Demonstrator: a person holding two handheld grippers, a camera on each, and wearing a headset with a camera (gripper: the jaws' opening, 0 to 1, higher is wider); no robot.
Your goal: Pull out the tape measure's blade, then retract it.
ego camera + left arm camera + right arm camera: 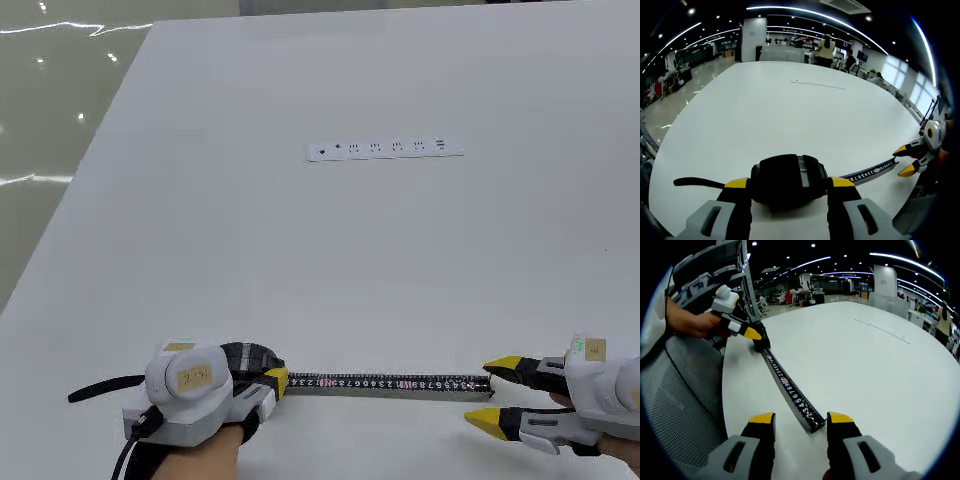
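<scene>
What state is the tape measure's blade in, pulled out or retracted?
Pulled out: the blade lies along the table from the case in the left gripper to the open right gripper tips.

Blade (789, 387) tip between parted jaws of the right tool (801, 419), seemingly ungripped.

The left tongs (276, 383) and right tongs (494, 393) have white bodies, yellow-tipped black jaws, tan stickers.
</scene>
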